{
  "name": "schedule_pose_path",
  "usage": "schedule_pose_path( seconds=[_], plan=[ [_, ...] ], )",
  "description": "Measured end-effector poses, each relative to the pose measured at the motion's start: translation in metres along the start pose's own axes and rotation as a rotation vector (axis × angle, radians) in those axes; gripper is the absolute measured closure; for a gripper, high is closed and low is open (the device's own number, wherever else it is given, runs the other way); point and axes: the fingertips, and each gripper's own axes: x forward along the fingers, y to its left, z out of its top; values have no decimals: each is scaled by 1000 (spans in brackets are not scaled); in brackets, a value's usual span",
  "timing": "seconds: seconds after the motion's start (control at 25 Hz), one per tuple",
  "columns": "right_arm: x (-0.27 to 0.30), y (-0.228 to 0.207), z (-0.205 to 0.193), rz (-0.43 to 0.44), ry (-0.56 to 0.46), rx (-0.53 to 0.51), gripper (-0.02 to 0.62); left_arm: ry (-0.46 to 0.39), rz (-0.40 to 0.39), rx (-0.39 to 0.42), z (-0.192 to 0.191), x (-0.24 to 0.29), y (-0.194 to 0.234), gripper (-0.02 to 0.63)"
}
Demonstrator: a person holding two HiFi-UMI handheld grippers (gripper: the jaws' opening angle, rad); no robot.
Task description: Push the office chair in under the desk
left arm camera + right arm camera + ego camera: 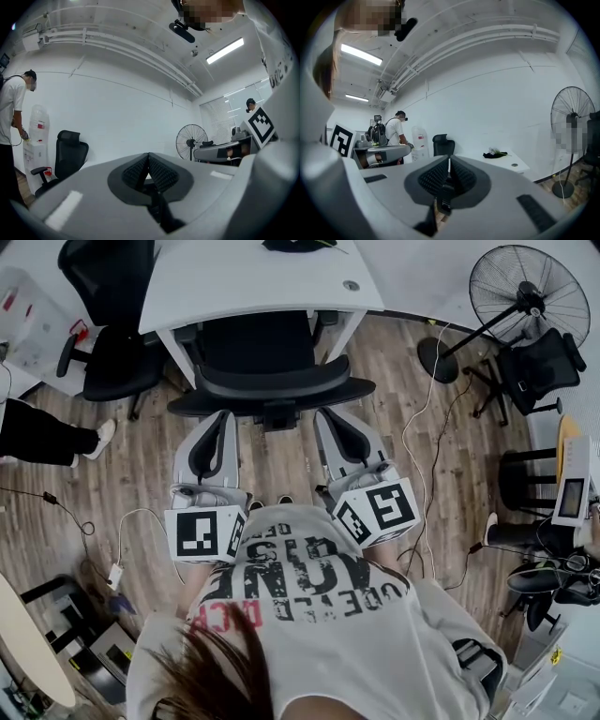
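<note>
The black office chair [267, 381] stands in front of the white desk [253, 287], its seat partly under the desktop and its backrest towards me. My left gripper [223, 420] and right gripper [325, 416] are both shut and empty. Their tips sit just behind the backrest's left and right ends; I cannot tell whether they touch it. In the left gripper view the shut pads [140, 171] point at the far wall. The right gripper view shows its shut pads [459, 176] and the desk [508, 161] beyond them.
A second black chair [112, 343] stands left of the desk. A standing fan [525, 287] and another chair [539, 367] are at the right. Cables [422, 446] run over the wooden floor. A person's leg [47, 437] is at the left edge.
</note>
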Motion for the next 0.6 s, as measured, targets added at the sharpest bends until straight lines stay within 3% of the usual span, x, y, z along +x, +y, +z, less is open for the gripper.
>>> schedule_pose_path(
  seconds=[0.6],
  plan=[
    [6,6,-7,7,16,-7,574,9,-14,-29,-7,4,1,594]
  ],
)
